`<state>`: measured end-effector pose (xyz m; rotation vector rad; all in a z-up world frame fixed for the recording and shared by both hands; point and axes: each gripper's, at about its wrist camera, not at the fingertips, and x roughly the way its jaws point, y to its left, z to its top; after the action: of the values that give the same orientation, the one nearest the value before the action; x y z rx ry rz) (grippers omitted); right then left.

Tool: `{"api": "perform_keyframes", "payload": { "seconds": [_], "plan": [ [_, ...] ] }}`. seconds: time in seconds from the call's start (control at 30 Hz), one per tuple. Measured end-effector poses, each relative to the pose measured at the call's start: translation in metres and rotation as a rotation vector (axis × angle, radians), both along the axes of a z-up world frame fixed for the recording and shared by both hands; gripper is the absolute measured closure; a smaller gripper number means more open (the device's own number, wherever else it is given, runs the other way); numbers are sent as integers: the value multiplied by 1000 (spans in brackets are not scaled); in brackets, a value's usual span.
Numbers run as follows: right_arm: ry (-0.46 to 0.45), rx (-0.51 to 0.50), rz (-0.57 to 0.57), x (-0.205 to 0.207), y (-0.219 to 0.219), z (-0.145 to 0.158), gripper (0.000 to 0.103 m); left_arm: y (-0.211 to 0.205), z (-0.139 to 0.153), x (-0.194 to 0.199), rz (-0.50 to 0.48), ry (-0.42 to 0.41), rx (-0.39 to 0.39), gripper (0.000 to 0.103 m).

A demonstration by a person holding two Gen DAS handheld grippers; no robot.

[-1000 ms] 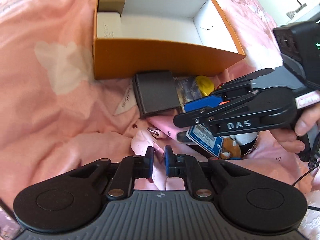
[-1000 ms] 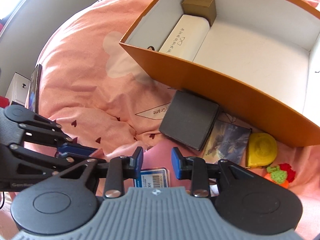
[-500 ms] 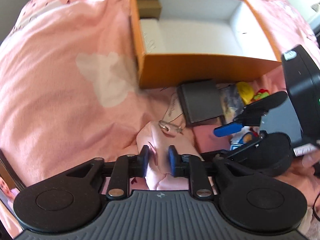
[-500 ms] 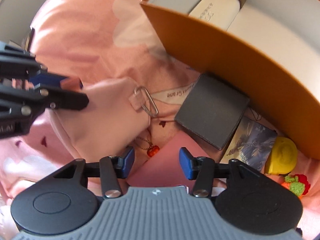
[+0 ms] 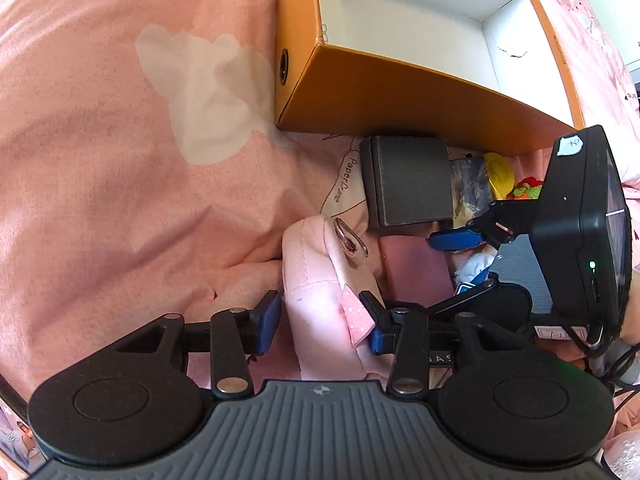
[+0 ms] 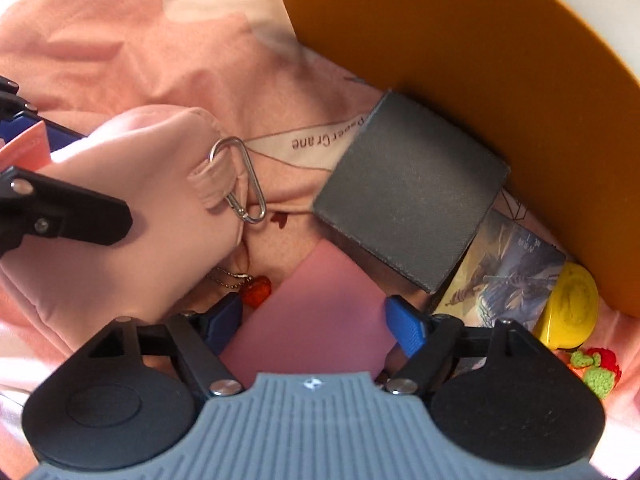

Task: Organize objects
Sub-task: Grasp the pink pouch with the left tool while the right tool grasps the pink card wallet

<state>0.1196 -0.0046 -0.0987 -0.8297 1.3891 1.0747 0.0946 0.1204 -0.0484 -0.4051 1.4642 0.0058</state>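
Left wrist view: left hand-held gripper [image 5: 324, 322] has its 2 fingers spread either side of the pink pouch [image 5: 320, 280] on the bed, apparently not yet clamped, likely lining up a grab toward the orange box [image 5: 420, 92] just beyond. Right wrist view: right hand-held gripper [image 6: 314, 320] is spread wide over the pink card [image 6: 316, 304] beside the grey box [image 6: 408, 208], probably its next pick.

Soft pink pouch [image 5: 320, 280] — silver carabiner [image 6: 240, 180] attached — beside grey box [image 6: 408, 208].

Pink bed sheet [image 5: 120, 160]: orange box [image 5: 400, 92], grey case [image 5: 412, 180].
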Motion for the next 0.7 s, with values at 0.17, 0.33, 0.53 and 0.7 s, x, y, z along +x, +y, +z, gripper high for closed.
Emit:
{"api": "perform_keyframes", "payload": {
  "seconds": [0.17, 0.33, 0.53, 0.7],
  "plan": [
    [58, -13, -6, 8, -8, 9, 40, 5, 3, -2, 35, -19, -54, 60],
    [108, 21, -43, 22, -21, 31, 63, 3, 13, -4, 46, -70, -125, 60],
    [105, 35, -93, 42, -41, 49, 75, -6, 16, 2, 24, -80, -170, 57],
    [153, -1, -180, 61, -49, 38, 74, -15, 11, 8, 20, -63, -221, 57]
  ]
}}
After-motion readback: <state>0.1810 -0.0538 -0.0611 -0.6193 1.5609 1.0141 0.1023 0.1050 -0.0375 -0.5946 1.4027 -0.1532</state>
